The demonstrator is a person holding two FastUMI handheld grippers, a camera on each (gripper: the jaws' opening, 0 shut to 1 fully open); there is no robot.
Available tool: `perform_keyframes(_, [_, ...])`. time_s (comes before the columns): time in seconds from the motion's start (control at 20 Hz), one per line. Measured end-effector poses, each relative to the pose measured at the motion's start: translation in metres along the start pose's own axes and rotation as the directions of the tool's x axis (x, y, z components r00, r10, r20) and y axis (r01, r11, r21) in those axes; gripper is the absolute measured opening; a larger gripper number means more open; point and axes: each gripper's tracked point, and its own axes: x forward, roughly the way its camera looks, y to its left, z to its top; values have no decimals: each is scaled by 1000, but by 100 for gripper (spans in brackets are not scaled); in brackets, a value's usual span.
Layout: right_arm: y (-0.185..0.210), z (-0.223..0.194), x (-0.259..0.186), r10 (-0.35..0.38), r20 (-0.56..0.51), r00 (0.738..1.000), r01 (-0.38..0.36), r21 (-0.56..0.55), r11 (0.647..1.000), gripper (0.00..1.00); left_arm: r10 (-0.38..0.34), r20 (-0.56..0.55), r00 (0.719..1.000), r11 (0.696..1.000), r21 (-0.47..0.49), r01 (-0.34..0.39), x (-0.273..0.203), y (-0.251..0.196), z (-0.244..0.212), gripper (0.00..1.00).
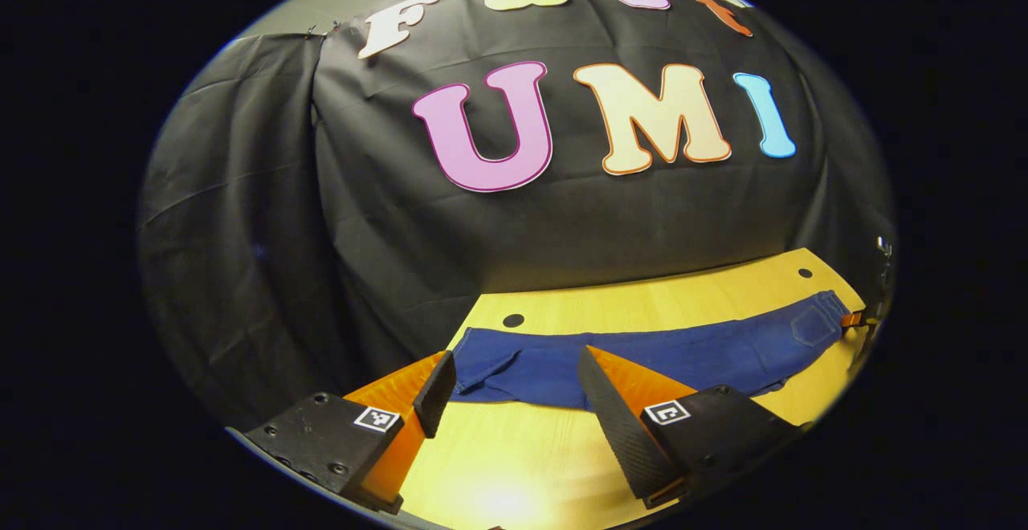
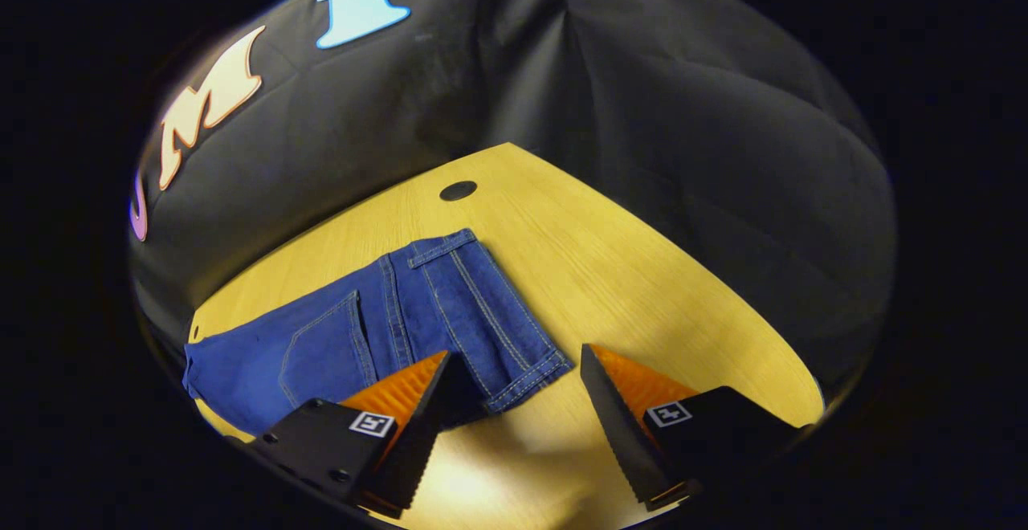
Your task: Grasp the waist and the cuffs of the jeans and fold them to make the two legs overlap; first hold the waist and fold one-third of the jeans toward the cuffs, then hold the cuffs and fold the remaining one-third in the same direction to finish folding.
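jeans [image 1: 642, 357]: blue, spread flat along the far side of the desk [image 1: 522, 458], already doubled lengthwise. cuff end lies near the left tool [image 1: 514, 389], waist end near the right tool [image 2: 514, 389]. left tool: jaws wide apart, empty, above bare desk just short of the cuffs. right tool: jaws wide apart, empty, at the waistband corner. desk: yellow wood with dark round holes [image 2: 458, 190] near the back edge. black cloth wall [image 2: 642, 112] close behind.

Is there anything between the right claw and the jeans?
No. In the right gripper view, just bare table lies between the open right claw and the waist end of the jeans; its left finger is already beside the denim.
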Motion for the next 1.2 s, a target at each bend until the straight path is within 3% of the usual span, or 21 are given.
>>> perform_keyframes(0.1, [14, -1, -1, 57, -13, 998, -57, 8, 998, 75, -5, -6, 1000, 1000, -3, 5, -1, -1, -2, 95])
perform_keyframes(0.25, [13, 0, 2, 85, -35, 996, -84, 43, 996, 29, -4, -17, 1000, 1000, -9, 3, -4, -1, -4, 95])
perform_keyframes(0.35, [9, 3, 0, 82, -25, 996, -81, 31, 996, 15, -13, -24, 1000, 1000, -25, 13, -7, -5, -7, 95])
perform_keyframes(0.4, [5, 9, 0, 44, 4, 999, -44, 15, 999, 15, -12, -27, 1000, 1000, -29, 11, -9, -5, -8, 95])
perform_keyframes(0.45, [-1, 12, -2, 21, 10, 1000, -21, -19, 1000, 5, -8, -25, 1000, 999, -37, 7, -11, -4, -8, 95])
perform_keyframes(0.75, [-28, 53, -13, -16, 83, 996, 26, -120, 992, 5, -25, 2, 1000, 994, -104, 26, -17, -5, -4, 95])
perform_keyframes(0.8, [-27, 63, -22, -6, 114, 993, 20, -122, 992, 5, -30, 2, 1000, 993, -112, 30, -16, -5, -5, 100])
perform_keyframes(1.0, [2, 97, -59, 56, 213, 975, -29, -129, 991, 5, -59, 9, 998, 986, -153, 60, -8, 1, -10, 95])
perform_keyframes(1.2, [63, 125, -107, 142, 285, 948, -97, -167, 981, 1, -91, 8, 996, 979, -182, 91, 8, 14, -15, 95])
